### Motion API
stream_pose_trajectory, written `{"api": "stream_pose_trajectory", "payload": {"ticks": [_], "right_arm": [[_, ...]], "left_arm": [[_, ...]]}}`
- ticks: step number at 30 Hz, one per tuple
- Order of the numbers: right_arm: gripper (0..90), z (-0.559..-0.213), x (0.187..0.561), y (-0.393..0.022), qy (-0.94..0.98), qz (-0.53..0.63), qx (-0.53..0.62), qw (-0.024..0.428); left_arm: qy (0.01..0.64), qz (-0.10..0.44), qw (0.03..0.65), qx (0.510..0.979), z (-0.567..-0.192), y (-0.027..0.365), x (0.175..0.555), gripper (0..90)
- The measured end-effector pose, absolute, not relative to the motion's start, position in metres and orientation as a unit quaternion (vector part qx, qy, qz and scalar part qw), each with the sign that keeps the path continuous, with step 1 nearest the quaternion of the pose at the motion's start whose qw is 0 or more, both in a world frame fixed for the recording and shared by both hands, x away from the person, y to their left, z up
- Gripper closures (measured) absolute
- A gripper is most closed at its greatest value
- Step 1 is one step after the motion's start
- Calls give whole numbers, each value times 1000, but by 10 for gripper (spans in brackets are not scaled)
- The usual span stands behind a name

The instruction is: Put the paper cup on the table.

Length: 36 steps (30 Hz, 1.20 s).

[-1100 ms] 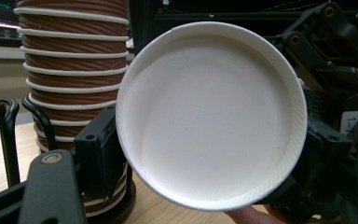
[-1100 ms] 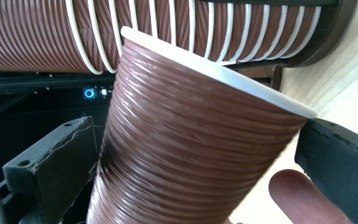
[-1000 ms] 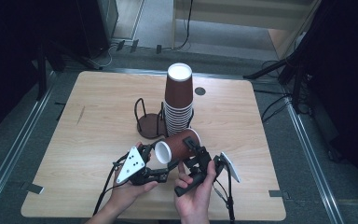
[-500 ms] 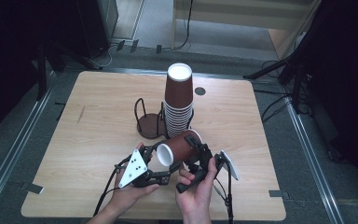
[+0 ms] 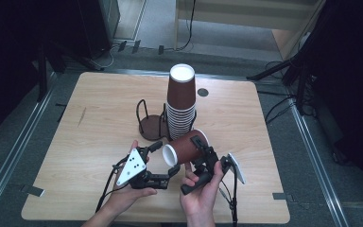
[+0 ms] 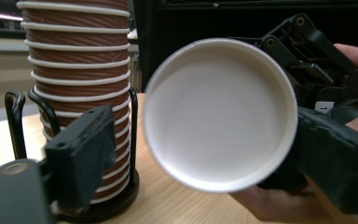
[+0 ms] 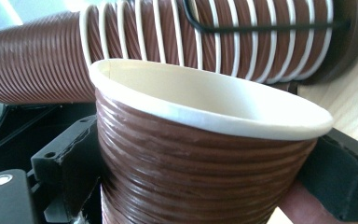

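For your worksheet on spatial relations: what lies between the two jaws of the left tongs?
In the left gripper view, the white mouth of the paper cup sits between the jaws of the left tongs, with the cup stack behind.

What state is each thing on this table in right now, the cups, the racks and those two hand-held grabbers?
Single cup: on its side in the air, mouth toward the left gripper, clamped by the right gripper.
Cup stack: upright, nested in a wire holder.
Empty holder: upright beside the stack.
Left gripper: fingers just opened, either side of the cup's rim, not pressing it.
Right gripper: shut on the cup's wall.
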State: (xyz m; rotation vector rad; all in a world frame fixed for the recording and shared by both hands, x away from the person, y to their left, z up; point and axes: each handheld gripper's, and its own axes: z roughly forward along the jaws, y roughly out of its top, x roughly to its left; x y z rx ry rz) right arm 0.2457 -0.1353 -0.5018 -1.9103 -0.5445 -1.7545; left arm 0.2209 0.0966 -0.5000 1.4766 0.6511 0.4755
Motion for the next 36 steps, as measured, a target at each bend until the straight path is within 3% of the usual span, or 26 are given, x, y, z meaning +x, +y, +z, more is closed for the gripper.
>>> {"api": "stream_pose_trajectory", "payload": {"ticks": [4, 11, 36], "right_arm": [[87, -499, 245, -141, -212, -650, -699, 211], [92, -492, 247, -147, -246, -661, -691, 159], [93, -468, 262, -173, -341, -665, -664, 11]], "left_arm": [[299, 200, 664, 656, -500, 99, 223, 21], [315, 191, 656, 659, -499, 103, 223, 0], [349, 199, 642, 653, -498, 121, 229, 0]]}}
